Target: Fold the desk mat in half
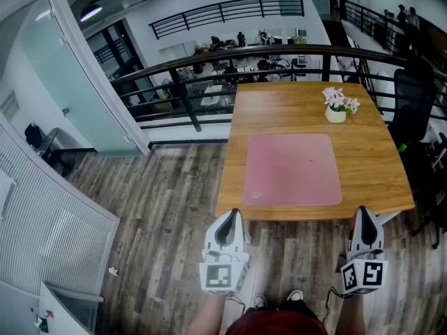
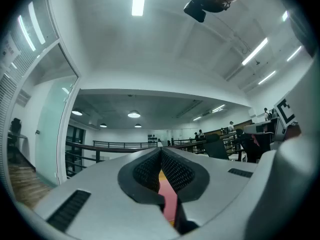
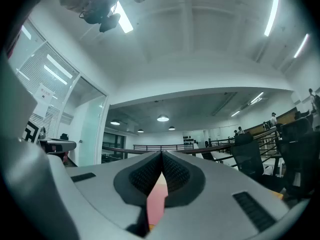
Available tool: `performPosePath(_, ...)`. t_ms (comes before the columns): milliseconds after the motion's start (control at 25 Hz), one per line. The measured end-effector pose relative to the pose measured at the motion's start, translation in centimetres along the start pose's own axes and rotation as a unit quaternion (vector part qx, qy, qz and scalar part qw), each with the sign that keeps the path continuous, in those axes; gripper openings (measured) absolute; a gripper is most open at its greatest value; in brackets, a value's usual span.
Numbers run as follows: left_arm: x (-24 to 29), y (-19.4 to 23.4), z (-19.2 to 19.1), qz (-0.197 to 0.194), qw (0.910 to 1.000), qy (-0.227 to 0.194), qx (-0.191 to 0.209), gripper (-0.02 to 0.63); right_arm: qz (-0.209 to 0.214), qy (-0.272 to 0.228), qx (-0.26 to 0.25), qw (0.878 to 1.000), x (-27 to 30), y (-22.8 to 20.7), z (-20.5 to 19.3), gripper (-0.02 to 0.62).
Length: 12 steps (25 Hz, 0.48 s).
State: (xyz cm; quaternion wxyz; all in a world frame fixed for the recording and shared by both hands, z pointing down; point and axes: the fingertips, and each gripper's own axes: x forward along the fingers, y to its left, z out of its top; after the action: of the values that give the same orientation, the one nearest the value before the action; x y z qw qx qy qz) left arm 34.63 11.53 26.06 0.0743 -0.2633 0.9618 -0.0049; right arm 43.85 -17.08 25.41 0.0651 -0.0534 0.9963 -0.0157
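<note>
A pink desk mat lies flat and unfolded on the wooden table, close to the table's near edge. My left gripper hangs just short of that edge, off the mat's near left corner, its jaws shut and empty. My right gripper hovers beyond the near right corner, also shut with nothing held. Both grippers are clear of the mat and the table. In the left gripper view a strip of the pink mat shows through the slit between the closed pads; the right gripper view shows the mat the same way.
A small white pot of pink flowers stands on the table behind the mat. A dark railing runs behind the table. A black office chair stands at the table's right side. Wood-pattern floor stretches to the left.
</note>
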Motion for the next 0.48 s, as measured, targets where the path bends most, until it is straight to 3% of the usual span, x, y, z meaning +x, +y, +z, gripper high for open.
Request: performPosePath(480,-0.4,3.3,-0.1,-0.002,0.9998,-0.009,-0.017,0.018,0.006,0.005,-0.001,1.0,1.3,3.7,-1.4,0.009)
